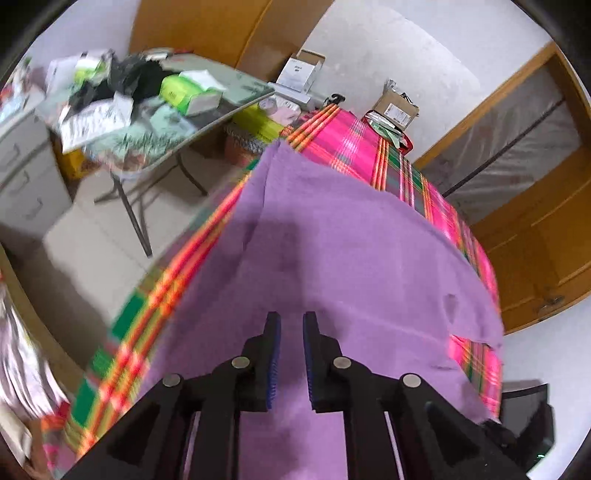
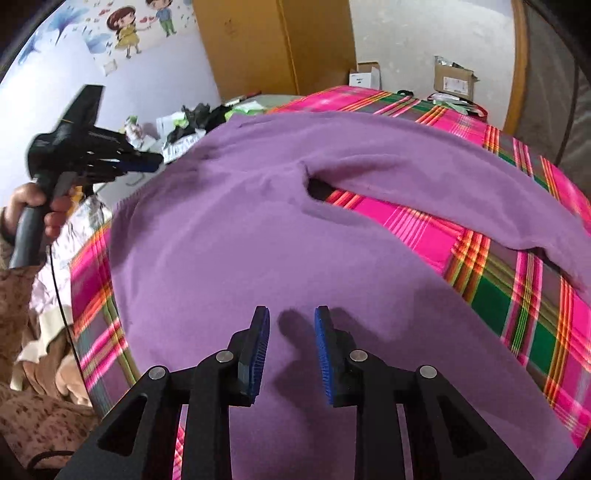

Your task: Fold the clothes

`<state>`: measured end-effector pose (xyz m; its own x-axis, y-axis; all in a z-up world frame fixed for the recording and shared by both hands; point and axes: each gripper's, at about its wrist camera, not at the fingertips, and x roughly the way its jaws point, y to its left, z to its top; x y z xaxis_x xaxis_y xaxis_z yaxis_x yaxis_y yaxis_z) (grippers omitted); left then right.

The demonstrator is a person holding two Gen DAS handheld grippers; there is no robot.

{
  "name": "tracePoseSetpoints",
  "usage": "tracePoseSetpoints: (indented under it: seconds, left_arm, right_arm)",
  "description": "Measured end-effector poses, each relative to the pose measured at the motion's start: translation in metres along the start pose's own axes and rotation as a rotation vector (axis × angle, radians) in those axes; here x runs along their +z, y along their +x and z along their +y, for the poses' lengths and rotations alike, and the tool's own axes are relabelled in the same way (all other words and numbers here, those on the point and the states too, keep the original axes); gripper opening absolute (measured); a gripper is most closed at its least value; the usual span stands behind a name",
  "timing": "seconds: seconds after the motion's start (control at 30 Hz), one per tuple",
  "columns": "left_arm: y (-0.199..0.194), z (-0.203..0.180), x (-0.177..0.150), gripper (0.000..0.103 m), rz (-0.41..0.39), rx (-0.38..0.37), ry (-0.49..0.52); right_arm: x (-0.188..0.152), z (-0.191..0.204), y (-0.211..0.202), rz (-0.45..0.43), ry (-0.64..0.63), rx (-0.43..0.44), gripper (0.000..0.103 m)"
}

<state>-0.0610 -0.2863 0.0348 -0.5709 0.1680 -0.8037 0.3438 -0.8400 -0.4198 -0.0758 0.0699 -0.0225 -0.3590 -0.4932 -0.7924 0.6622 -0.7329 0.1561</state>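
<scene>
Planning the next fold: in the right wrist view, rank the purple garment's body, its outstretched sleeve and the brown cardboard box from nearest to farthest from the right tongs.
1. Purple garment's body: directly under the right tongs.
2. Outstretched sleeve: ahead, stretching right across the plaid cloth.
3. Brown cardboard box: beyond the far edge, by the wall.

Plaid cloth (image 2: 424,236), pink/green/orange, covers the work surface. Folding table (image 1: 236,79) to the side, patterned top, cluttered: green-and-white box (image 1: 192,92), black crumpled stuff (image 1: 129,79), papers (image 1: 96,118). Grey drawer unit (image 1: 26,173) next to it, three handles visible. Two cardboard boxes against the far wall: white one, flaps open (image 1: 301,70); brown one with a label (image 1: 397,107). Wooden door (image 2: 273,40) in the back wall. Wooden cabinet (image 1: 535,236) at right, plastic sheeting over its upper part. Cartoon wall sticker (image 2: 129,26) of two kids. Pale floor tiles (image 1: 92,240).
</scene>
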Motion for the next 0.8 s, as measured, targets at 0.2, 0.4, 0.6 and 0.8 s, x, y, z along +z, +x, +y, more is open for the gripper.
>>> tracePoseSetpoints:
  seconds: [0.2, 0.4, 0.6, 0.8]
  left_arm:
    - [0.026, 0.003, 0.026, 0.014, 0.027, 0.023, 0.01]
    - [0.048, 0.01, 0.039, 0.015, 0.048, 0.065, -0.021]
    - [0.055, 0.017, 0.048, 0.019, 0.052, 0.058, -0.036]
    - [0.059, 0.014, 0.05, 0.021, 0.047, 0.076, 0.017]
  right_arm:
    - [0.007, -0.009, -0.002, -0.026, 0.013, 0.0, 0.028]
    - [0.014, -0.013, 0.001, -0.038, 0.032, 0.017, 0.028]
    - [0.02, -0.006, 0.006, -0.045, 0.01, 0.034, 0.029]
    - [0.022, 0.0, 0.014, -0.044, 0.003, 0.048, 0.03]
